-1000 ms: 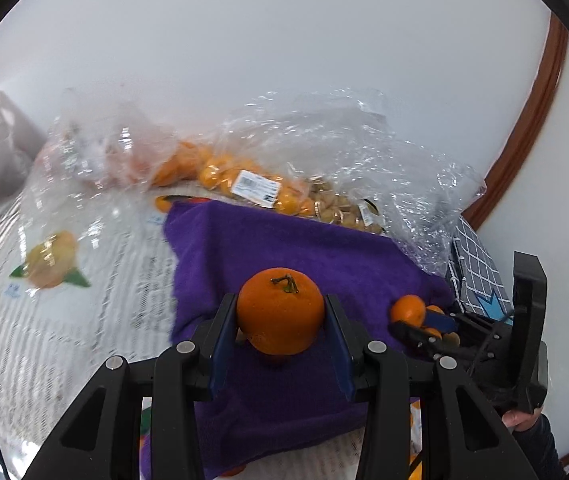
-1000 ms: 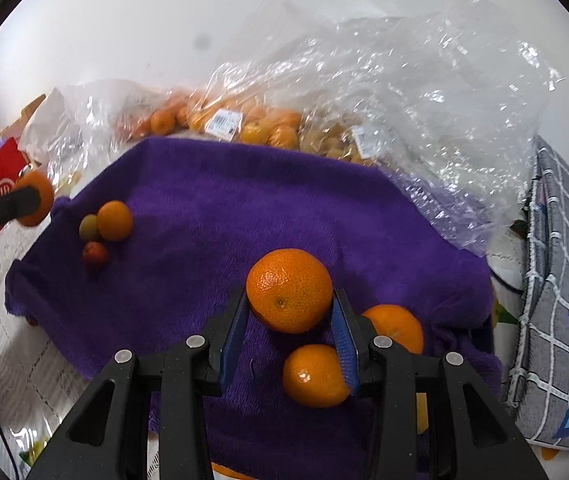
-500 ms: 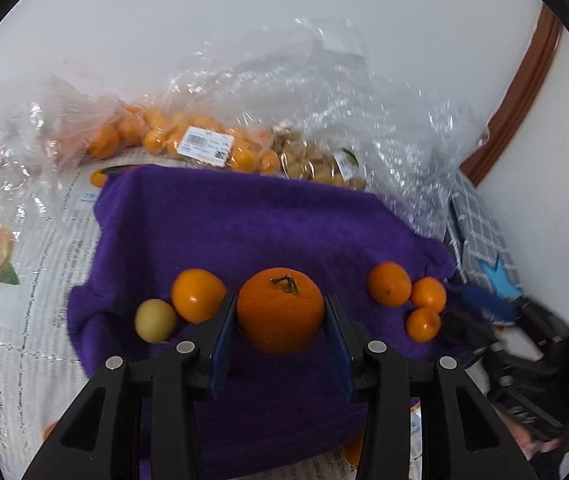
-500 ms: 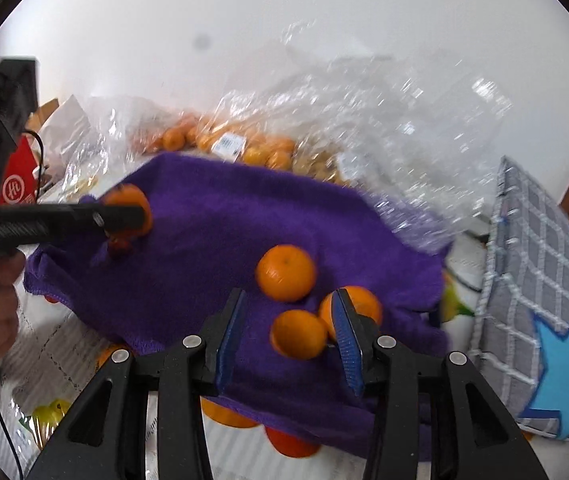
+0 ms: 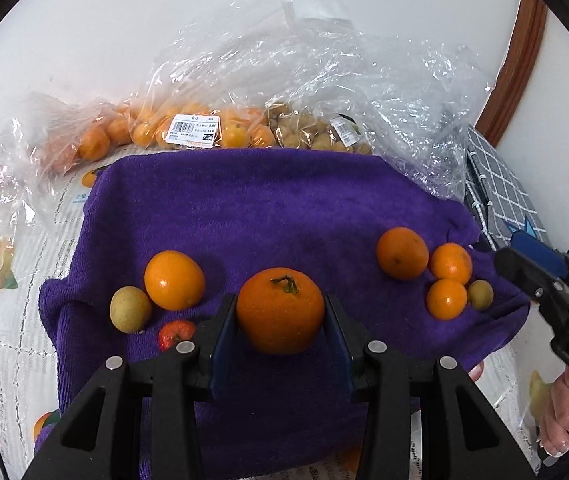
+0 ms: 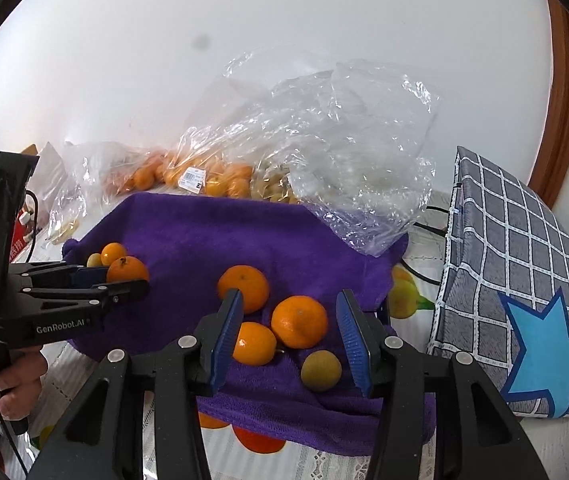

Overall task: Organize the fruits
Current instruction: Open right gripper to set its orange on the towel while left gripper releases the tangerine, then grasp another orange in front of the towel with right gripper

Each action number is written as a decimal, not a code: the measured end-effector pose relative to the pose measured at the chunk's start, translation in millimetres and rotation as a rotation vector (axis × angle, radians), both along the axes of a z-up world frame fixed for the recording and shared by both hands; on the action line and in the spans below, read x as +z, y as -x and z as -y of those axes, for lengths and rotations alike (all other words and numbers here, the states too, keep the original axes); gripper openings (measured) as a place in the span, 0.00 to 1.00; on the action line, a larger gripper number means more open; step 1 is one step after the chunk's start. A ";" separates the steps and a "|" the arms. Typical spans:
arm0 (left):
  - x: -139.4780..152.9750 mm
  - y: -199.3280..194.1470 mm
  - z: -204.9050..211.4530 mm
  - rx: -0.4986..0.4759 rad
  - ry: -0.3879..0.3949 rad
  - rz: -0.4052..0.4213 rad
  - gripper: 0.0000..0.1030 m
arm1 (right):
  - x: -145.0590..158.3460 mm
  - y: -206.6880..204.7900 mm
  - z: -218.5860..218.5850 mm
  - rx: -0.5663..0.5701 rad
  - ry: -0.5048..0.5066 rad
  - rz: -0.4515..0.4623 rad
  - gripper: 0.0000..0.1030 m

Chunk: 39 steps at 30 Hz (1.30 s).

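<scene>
One second ago the right gripper (image 6: 290, 336) held a big orange; now its blue pads have just been opening and nothing is pinched between them. That orange (image 6: 243, 288) sits on the purple towel (image 6: 204, 232) in the middle of the right wrist picture, touching two more oranges and close to a small green-yellow fruit (image 6: 321, 371). The left gripper (image 5: 280, 334) squeezes a stemmed orange (image 5: 280, 310) low in the middle of its picture, above the towel. To the left lie an orange (image 5: 174, 280), a yellow-green fruit (image 5: 130, 309) and a small red fruit (image 5: 175, 334). Plastic bags of fruit (image 5: 204, 128) lie at the top
</scene>
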<state>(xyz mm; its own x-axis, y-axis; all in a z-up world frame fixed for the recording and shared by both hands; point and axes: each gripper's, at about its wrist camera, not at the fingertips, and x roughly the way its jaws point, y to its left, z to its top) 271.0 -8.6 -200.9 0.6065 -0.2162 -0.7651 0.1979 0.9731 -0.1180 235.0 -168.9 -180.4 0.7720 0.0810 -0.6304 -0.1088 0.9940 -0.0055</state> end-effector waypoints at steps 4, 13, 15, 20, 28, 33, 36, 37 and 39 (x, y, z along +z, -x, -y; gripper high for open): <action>-1.3 2.3 -3.0 0.006 0.014 0.003 0.40 | 1.5 4.2 -2.5 -0.006 -0.010 0.023 0.48; 18.2 28.0 -14.8 0.064 0.049 0.161 0.49 | 4.2 18.6 -6.6 0.010 -0.059 0.065 0.46; 22.4 34.0 -21.2 0.078 0.071 0.179 0.50 | 5.4 21.5 -8.9 0.023 -0.064 0.058 0.40; 28.2 48.4 -37.8 0.132 0.108 0.195 0.52 | 7.5 34.7 -11.7 0.010 -0.090 0.053 0.40; 29.1 73.3 -61.0 0.171 0.090 0.211 0.52 | 3.4 58.0 -18.9 -0.005 -0.161 -0.012 0.40; 27.7 87.9 -74.1 0.178 0.073 0.211 0.52 | -10.7 76.3 -44.8 0.021 -0.125 -0.071 0.43; 26.8 96.4 -79.7 0.185 0.051 0.220 0.52 | -17.5 85.3 -58.2 0.048 -0.130 -0.097 0.50; 26.6 98.2 -81.5 0.188 0.043 0.220 0.52 | -20.5 88.9 -64.2 0.059 -0.126 -0.104 0.51; 25.8 101.5 -85.6 0.199 0.027 0.224 0.52 | -23.4 92.6 -71.9 0.067 -0.119 -0.112 0.51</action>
<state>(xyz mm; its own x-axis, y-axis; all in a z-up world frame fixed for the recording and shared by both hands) 169.5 77.0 -175.1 0.7923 -0.0945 -0.6027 0.0276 0.9925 -0.1193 142.4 -97.0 -203.9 0.6876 0.2086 -0.6954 -0.1677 0.9776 0.1274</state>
